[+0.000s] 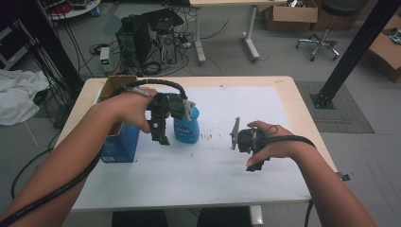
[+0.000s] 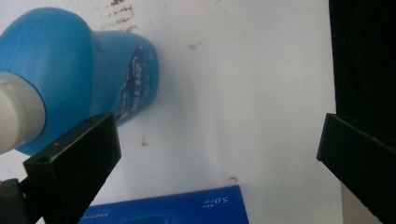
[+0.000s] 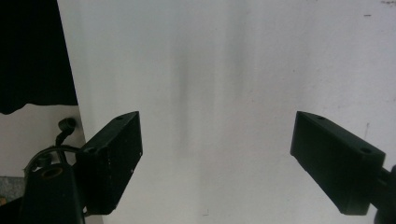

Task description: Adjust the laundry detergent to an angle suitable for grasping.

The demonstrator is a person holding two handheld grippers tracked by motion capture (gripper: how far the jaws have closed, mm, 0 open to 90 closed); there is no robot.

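A: High view first: where is the left gripper (image 1: 160,131)?

B: Up over the left part of the white sheet-covered table (image 1: 227,175), jaws pointing down, held between a blue rectangular cardboard box (image 1: 120,142) and a blue plastic bottle (image 1: 187,126) with a white label. The bottle stands upright just beside the gripper (whether they touch I cannot tell from there).

A: And its own camera?

B: The left gripper view looks down on the bottle (image 2: 79,74), with its rounded blue shoulder and white neck at the left edge. The left gripper (image 2: 219,154) has its two black jaws spread wide, with bare white surface between them. The bottle sits beside the left-hand jaw, not in the gap. The blue box (image 2: 187,207) shows its top edge at the bottom of that view.

A: The right gripper (image 1: 253,153)?

B: In the high view it sits well apart from the bottle, over the right half of the sheet, with the person's hand wrapped round it. The right gripper view shows the right gripper (image 3: 217,154) with jaws also wide apart, nothing between them but white sheet.
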